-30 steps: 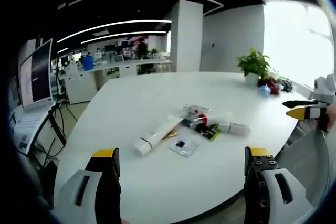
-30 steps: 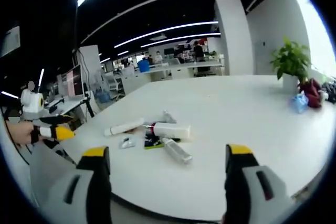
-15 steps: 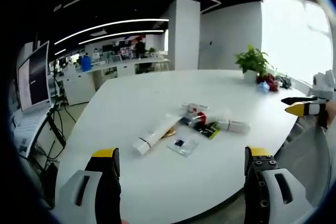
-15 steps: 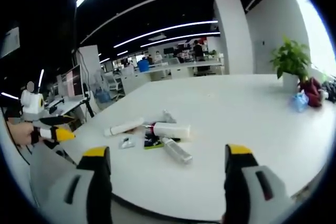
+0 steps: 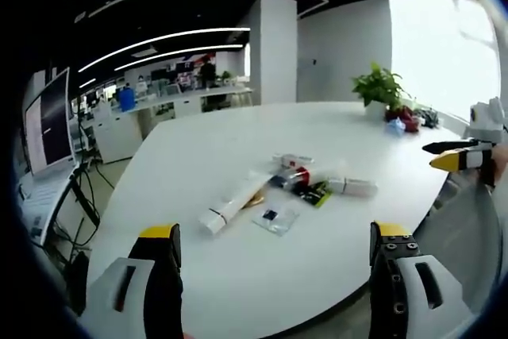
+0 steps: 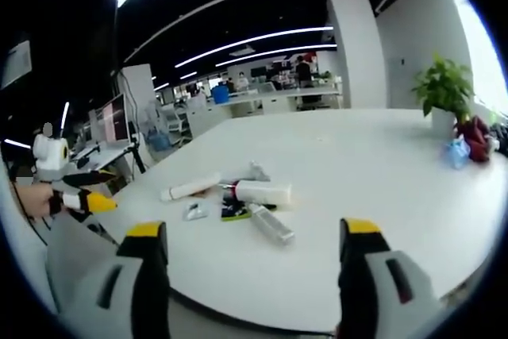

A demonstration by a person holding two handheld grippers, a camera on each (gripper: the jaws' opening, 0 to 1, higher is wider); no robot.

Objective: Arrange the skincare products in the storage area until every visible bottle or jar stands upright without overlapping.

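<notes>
White plastic tubes (image 5: 232, 205) and small bottles (image 6: 271, 225) lie toppled mid-table (image 5: 198, 156), well in from its near edge. Your left gripper (image 5: 274, 275) and right gripper (image 6: 248, 271) are both spread, empty. They look light and slippery; pinch each at mid-body.

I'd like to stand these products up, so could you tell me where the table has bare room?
The white table is bare between the near edge and the lying clutter, and beyond it toward the potted plant. It is crowded around the long white tube, sachet and bottles.
</notes>
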